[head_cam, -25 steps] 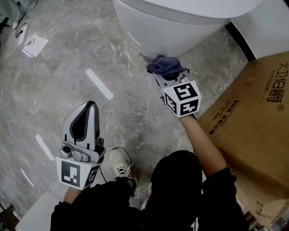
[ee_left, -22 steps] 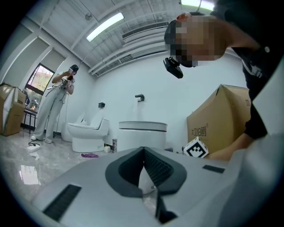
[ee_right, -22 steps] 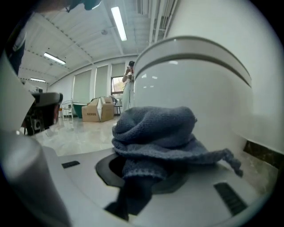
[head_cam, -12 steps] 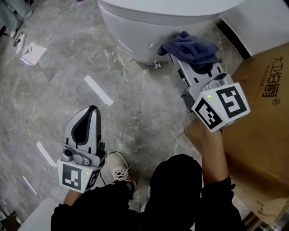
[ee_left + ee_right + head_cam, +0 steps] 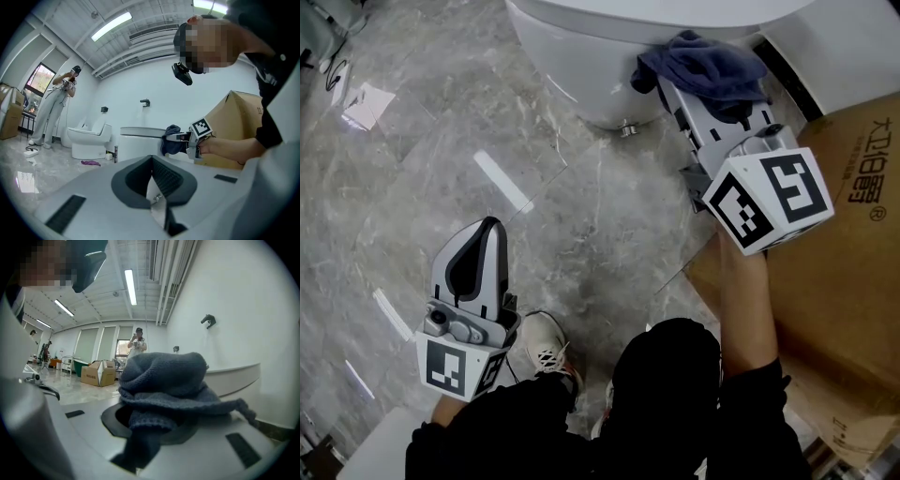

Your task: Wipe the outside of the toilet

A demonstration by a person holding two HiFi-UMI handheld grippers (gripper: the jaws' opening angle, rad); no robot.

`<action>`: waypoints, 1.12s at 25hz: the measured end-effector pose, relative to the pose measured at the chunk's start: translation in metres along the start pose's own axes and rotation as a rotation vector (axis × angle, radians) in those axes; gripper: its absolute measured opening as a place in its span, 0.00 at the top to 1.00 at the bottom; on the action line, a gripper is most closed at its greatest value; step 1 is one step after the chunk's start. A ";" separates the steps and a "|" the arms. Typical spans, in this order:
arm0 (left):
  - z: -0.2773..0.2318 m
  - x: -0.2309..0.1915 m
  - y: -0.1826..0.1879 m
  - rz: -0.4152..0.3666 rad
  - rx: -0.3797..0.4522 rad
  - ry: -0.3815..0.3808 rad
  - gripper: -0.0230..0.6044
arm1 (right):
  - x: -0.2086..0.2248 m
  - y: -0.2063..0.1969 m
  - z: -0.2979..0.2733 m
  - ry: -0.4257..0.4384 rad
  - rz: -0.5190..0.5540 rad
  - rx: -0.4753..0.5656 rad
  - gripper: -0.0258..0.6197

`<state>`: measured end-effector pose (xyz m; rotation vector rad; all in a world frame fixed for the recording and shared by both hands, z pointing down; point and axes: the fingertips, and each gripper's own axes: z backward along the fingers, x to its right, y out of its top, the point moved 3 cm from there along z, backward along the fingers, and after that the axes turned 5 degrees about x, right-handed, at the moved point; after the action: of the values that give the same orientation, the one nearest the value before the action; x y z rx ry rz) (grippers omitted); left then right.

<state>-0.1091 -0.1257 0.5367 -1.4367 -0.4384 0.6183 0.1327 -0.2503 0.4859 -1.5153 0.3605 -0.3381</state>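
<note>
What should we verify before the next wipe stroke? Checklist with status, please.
1. Grip on the dark blue knitted cloth: ok. The right gripper has its jaws shut on it.
2. Cloth against the white ceramic toilet: ok. It looks pressed to the outer side wall.
3. Left gripper out of the way: ok. Its jaws are together and empty, over the grey marble floor, apart from the toilet.
4. Room for the right arm: not ok. The brown cardboard box sits close beside it and may limit the stroke.
5. Wiped surface clean: cannot tell.
</note>
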 end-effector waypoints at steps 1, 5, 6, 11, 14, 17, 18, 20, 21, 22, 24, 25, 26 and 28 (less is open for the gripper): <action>0.000 0.000 -0.001 0.002 -0.001 -0.001 0.95 | 0.000 -0.003 -0.001 -0.001 0.006 -0.008 0.80; 0.003 -0.006 -0.010 0.019 -0.028 0.018 0.95 | -0.003 -0.019 -0.006 -0.003 0.023 -0.045 0.80; 0.004 -0.007 -0.012 0.024 -0.037 0.023 0.95 | -0.003 -0.021 -0.006 -0.005 0.027 -0.039 0.80; 0.002 -0.007 -0.014 0.018 -0.036 0.014 0.95 | -0.004 -0.023 -0.005 -0.013 0.038 -0.012 0.80; 0.004 -0.008 -0.017 0.033 -0.056 0.020 0.95 | -0.003 -0.026 -0.005 -0.016 0.039 -0.005 0.80; 0.004 -0.011 -0.017 0.042 -0.056 0.027 0.95 | -0.004 -0.032 -0.004 -0.011 0.056 -0.022 0.80; 0.005 -0.011 -0.018 0.040 -0.057 0.028 0.95 | -0.005 -0.035 -0.004 -0.010 0.057 -0.026 0.80; 0.002 -0.011 -0.016 0.032 -0.045 0.024 0.95 | -0.005 -0.039 -0.004 -0.009 0.061 -0.031 0.80; 0.001 -0.011 -0.015 0.027 -0.035 0.020 0.95 | -0.005 -0.041 -0.004 -0.010 0.064 -0.033 0.80; -0.001 -0.010 -0.014 0.023 -0.029 0.016 0.95 | -0.004 -0.044 -0.004 -0.012 0.065 -0.037 0.80; -0.002 -0.009 -0.013 0.027 -0.023 0.013 0.95 | -0.004 -0.051 -0.003 -0.012 0.064 -0.046 0.80; -0.002 -0.009 -0.014 0.029 -0.024 0.012 0.95 | -0.004 -0.055 -0.003 -0.011 0.060 -0.052 0.80; -0.002 -0.010 -0.015 0.029 -0.029 0.013 0.95 | -0.004 -0.060 -0.003 -0.009 0.055 -0.058 0.80; -0.002 -0.010 -0.019 0.032 -0.038 0.015 0.95 | -0.003 -0.071 -0.003 -0.005 0.041 -0.075 0.80</action>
<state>-0.1131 -0.1342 0.5562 -1.4862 -0.4181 0.6275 0.1296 -0.2536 0.5572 -1.5794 0.4034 -0.2917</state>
